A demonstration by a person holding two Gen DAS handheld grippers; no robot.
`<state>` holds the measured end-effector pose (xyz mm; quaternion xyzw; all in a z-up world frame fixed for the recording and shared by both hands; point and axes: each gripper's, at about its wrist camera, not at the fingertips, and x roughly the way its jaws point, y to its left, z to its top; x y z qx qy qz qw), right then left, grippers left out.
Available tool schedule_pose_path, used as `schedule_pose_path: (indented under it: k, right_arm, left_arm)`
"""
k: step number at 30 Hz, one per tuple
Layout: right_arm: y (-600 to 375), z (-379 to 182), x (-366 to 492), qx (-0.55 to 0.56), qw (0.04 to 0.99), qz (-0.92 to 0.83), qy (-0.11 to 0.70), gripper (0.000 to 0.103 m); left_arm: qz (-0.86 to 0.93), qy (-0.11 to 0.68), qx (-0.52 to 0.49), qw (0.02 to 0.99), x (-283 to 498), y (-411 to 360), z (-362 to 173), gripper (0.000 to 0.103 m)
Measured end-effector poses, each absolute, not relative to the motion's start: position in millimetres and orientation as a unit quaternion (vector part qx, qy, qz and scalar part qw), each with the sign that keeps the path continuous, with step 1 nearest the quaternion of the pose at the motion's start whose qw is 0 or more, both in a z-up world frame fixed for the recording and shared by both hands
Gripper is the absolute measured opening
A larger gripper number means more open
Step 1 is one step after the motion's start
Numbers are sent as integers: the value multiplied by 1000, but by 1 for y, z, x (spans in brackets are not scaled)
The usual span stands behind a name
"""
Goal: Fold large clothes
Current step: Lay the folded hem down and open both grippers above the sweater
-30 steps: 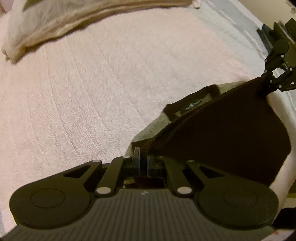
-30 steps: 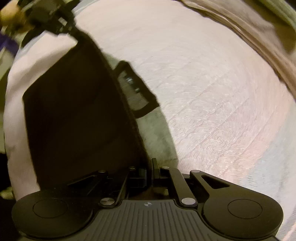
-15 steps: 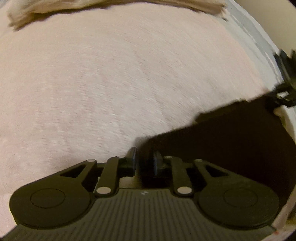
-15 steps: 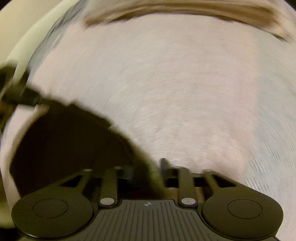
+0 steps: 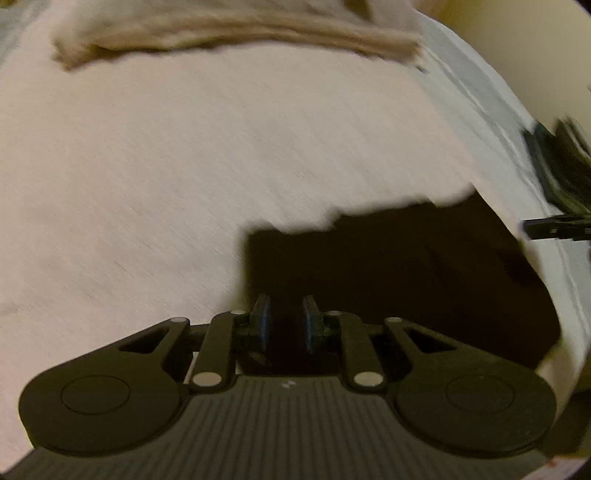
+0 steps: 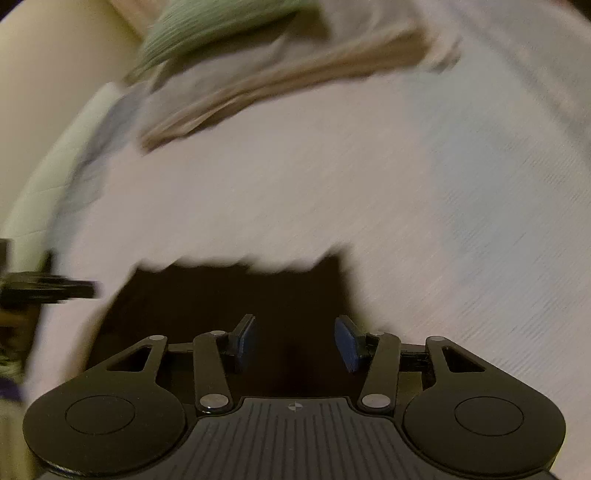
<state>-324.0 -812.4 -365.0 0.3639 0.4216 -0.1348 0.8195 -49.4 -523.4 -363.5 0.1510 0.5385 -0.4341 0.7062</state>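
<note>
Released since the earlier frames, the dark garment (image 5: 399, 266) now lies flat on the pink bedspread (image 5: 184, 184) instead of hanging stretched between the two tools. Left gripper (image 5: 285, 325): jaws parted by a narrow gap, with dark cloth visible between and beneath them; whether the pads (image 5: 263, 325) touch the cloth cannot be told. Right gripper (image 6: 294, 345): jaws spread wide, holding nothing, poised over the near edge of the same dark garment (image 6: 236, 295). In both views the garment extends forward from the fingers, its far edge ragged with motion blur. From the left wrist view, the right tool appears at the far right margin, past the garment's right edge. Beyond the garment, the bedspread (image 6: 369, 184) runs to a tan folded cloth (image 5: 236, 33) lying across the far side. In the right wrist view, a green ribbed fabric (image 6: 207, 26) sits behind that cloth (image 6: 280, 85). A cream wall (image 5: 517, 44) borders the bed.
</note>
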Motion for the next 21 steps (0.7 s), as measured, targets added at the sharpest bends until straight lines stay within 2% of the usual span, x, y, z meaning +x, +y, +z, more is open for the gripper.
schedule_pose_path:
  k: [4, 6, 7, 13, 14, 17, 21]
  right_arm:
    - [-793, -393, -327, 381, 802, -130, 441, 45]
    - [-797, -400, -335, 382, 802, -137, 439, 43]
    - [-799, -399, -339, 380, 802, -140, 439, 43]
    - [-800, -367, -361, 332, 800, -200, 457, 43]
    - [-794, -356, -365, 329, 809, -193, 448, 43]
    - [-761, -335, -368, 332, 828, -156, 424, 43]
    - [-701, -344, -366, 318, 831, -79, 450, 43]
  left_arm:
    - [-431, 555, 169, 691, -79, -522, -396, 14]
    - [-421, 554, 178, 696, -81, -516, -407, 11]
    - [-414, 556, 173, 700, -78, -513, -409, 5]
    - [-388, 539, 209, 718, -75, -499, -380, 5]
    - [-384, 535, 216, 721, -79, -495, -375, 9]
    - [-396, 532, 207, 719, -102, -487, -349, 9]
    - [-430, 546, 188, 694, -151, -481, -341, 9]
